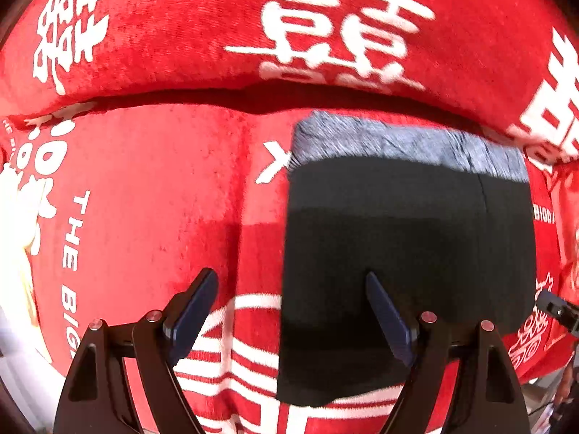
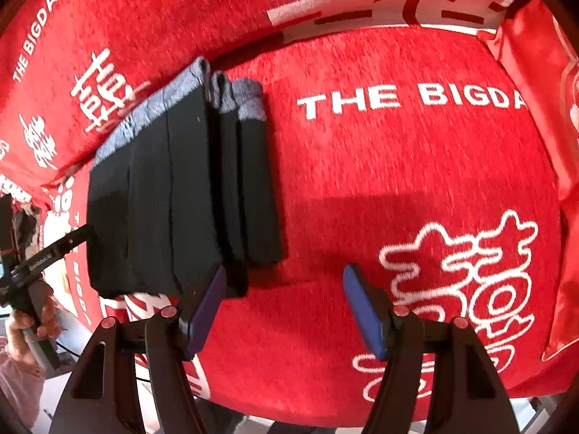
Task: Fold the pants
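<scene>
Two folded black pants with grey waistbands, a wide pair [image 2: 152, 195] and a narrower pair [image 2: 249, 184] at its 3 o'clock, two grippers, left [image 1: 289, 311] and right [image 2: 286, 307].

**Soft cloth under hard plastic**

You have matt black knit pants [image 2: 181, 199] with a heathered grey-blue ribbed waistband [image 1: 405, 141], lying on a red plush cover [image 2: 398, 166] with a short, fuzzy nap and flat white print. Your left gripper [image 1: 293, 311] and right gripper [image 2: 284, 307] are smooth black plastic, with matt blue pads [image 2: 363, 313] and small shiny metal pins.
</scene>
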The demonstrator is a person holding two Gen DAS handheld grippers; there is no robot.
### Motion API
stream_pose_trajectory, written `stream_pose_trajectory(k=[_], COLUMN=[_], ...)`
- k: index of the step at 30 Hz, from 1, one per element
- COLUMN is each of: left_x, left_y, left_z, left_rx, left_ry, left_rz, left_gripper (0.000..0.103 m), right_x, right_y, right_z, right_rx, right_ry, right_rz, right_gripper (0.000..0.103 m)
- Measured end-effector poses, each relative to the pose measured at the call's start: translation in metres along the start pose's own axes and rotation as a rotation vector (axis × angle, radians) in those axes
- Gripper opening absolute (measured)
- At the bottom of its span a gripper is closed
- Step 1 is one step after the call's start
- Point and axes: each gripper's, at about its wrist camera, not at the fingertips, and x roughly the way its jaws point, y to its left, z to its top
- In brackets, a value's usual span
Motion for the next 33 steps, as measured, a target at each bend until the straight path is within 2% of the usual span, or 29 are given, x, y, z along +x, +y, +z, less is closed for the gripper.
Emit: stream_pose_trajectory(k=[6, 20, 24, 27, 28, 30, 33], left_x=[0.009, 0.023, 0.027, 0.025, 0.024, 0.027, 0.046], left_y=[0.006, 0.004, 0.007, 0.017, 0.020, 0.023, 0.027], left_z=[0.014, 0.015, 0.016, 0.023, 0.027, 0.034, 0.042], left_rx=[-0.001, -0.009, -0.011, -0.021, -0.018, 0.020, 0.064], left_ry=[-0.008, -0.001, 0.000, -0.021, -0.027, -0.015, 0.038], left_rz=[0.009, 0.002, -0.020, -0.089, -0.136, -0.237, -0.330], left_gripper=[0.084, 0.084, 0.084, 0.084, 0.084, 0.084, 0.084], right_x=[0.005, 0.020, 0.023, 0.025, 0.026, 0.028, 0.038], right_y=[0.013, 0.030, 0.030, 0.030, 0.028, 0.024, 0.015], right_z=[0.016, 0.037, 0.042, 0.047, 0.049, 0.052, 0.059], right_rx=[-0.015, -0.067, -0.080, -0.090, -0.088, -0.076, -0.059], right_ry=[-0.010, 0.012, 0.018, 0.025, 0.029, 0.031, 0.054], right_rz=[0.021, 0.015, 0.015, 0.036, 0.057, 0.136, 0.235], right_gripper=[0.071, 0.071, 0.072, 0.075, 0.076, 0.078, 0.079])
